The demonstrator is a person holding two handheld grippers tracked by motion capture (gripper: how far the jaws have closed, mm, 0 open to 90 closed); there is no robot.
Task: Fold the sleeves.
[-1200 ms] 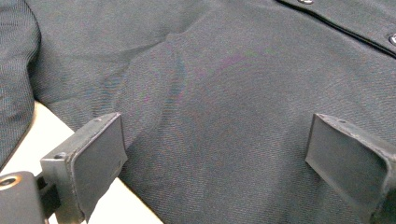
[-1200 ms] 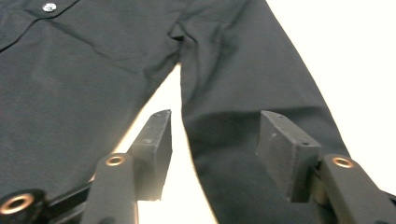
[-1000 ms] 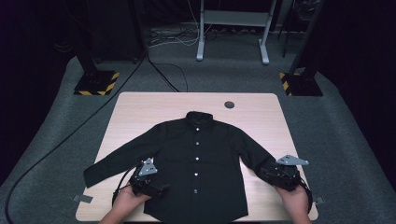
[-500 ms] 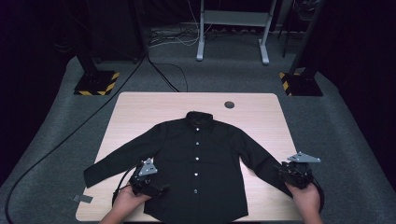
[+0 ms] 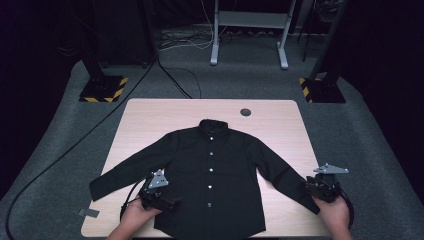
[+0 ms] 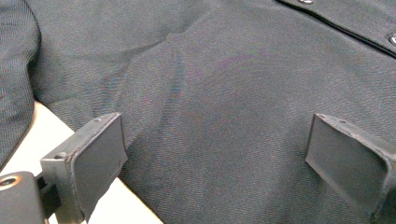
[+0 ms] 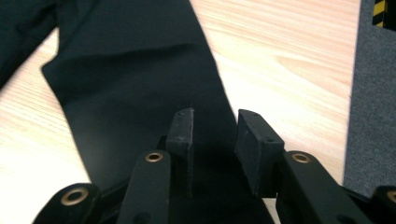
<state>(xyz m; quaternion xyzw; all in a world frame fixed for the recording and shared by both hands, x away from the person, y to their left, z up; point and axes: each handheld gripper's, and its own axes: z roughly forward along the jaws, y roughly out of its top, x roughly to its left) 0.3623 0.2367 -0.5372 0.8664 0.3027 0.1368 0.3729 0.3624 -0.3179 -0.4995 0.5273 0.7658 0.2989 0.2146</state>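
Handling this soft, light shirt (image 5: 212, 172), you have the left gripper (image 6: 224, 154) wide open over its hem and the right gripper (image 7: 215, 140) nearly closed at the cuff (image 5: 311, 200), fingers (image 7: 181, 135) gripping nothing I can confirm.

- Table (image 5: 150, 120): light wood top, rounded corners, standing on grey carpet (image 5: 60, 140).
- Black button-up shirt (image 5: 220, 165) lies flat on it, front up, collar at the far side, sleeves spread toward both near corners.
- Small dark round spot (image 5: 245, 112) on the tabletop, beyond the collar, apart from the shirt.
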